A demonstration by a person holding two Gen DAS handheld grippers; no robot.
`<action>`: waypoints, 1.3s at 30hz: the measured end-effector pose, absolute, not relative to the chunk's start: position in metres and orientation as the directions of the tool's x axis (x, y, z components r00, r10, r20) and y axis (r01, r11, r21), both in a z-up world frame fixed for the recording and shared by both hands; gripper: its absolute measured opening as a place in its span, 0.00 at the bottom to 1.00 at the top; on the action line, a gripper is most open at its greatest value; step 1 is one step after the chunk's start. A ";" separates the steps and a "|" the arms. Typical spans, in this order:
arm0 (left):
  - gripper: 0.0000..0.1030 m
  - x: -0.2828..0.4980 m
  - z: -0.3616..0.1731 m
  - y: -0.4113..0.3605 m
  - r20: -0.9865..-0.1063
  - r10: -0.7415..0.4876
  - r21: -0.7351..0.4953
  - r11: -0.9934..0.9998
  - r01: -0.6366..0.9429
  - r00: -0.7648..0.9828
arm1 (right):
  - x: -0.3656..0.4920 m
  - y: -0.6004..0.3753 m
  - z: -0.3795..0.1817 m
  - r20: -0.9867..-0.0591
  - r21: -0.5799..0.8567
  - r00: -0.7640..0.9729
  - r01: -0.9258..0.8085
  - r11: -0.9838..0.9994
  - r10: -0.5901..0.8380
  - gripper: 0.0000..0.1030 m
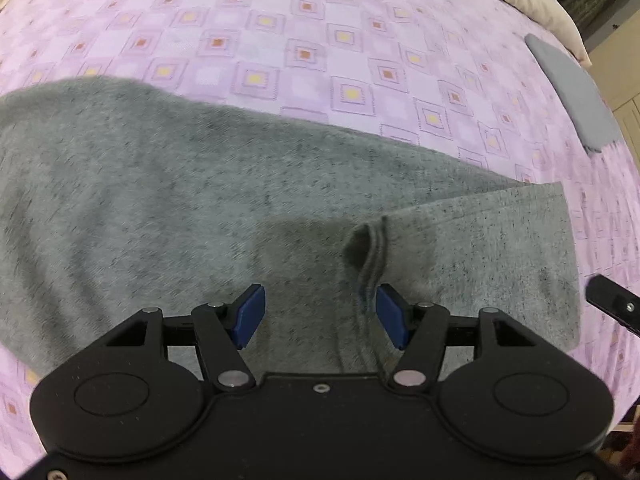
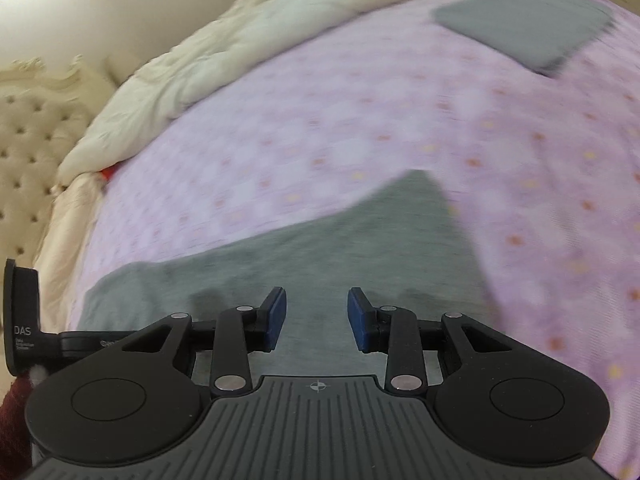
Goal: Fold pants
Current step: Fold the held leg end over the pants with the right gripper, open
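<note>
You had one pair of grey pants (image 1: pixel 200 184) spread at the centre of one lilac checked bedspread (image 1: pixel 280 40). One folded grey garment (image 1: pixel 572 96) lay toward two o'clock. One cream duvet (image 2: pixel 248 52) was bunched at eleven o'clock, beside one tufted headboard (image 2: pixel 32 136). Two grippers, left gripper (image 1: pixel 320 316) and right gripper (image 2: pixel 317 318), counted four blue pads.

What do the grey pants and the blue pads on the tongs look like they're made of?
Grey pants: soft heathered knit, probably cotton fleece, going by the dark flecks, matte nap and stitched hem.
Blue pads on the left tongs: smooth matte, likely rubber or soft plastic; the pictures cannot settle which.
</note>
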State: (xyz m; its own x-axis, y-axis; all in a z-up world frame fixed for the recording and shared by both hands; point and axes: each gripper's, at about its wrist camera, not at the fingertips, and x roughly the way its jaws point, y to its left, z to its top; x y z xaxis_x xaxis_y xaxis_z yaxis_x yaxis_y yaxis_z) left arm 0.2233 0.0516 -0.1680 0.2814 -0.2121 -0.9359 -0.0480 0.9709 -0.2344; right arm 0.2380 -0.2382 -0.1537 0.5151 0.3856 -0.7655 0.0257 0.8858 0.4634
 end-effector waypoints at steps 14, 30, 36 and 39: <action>0.19 0.260 -0.160 -0.006 -0.932 -0.185 -0.162 0.982 0.100 0.313 | 0.242 -0.280 -0.156 -0.799 0.398 0.498 0.019 0.917 0.336 0.32; 0.52 0.269 -0.163 0.019 -0.967 -0.003 -0.009 1.000 -0.021 0.253 | 0.342 -0.247 -0.204 -0.895 0.192 0.376 -0.166 0.967 0.242 0.14; 0.51 0.240 -0.128 0.014 -0.945 -0.025 -0.044 0.998 -0.053 0.325 | 0.298 -0.248 -0.173 -0.863 0.207 0.413 -0.238 0.949 0.291 0.15; 0.52 0.225 -0.141 -0.005 -0.963 -0.037 -0.039 0.999 -0.002 0.267 | 0.269 -0.249 -0.174 -0.872 0.261 0.354 -0.251 0.932 0.339 0.15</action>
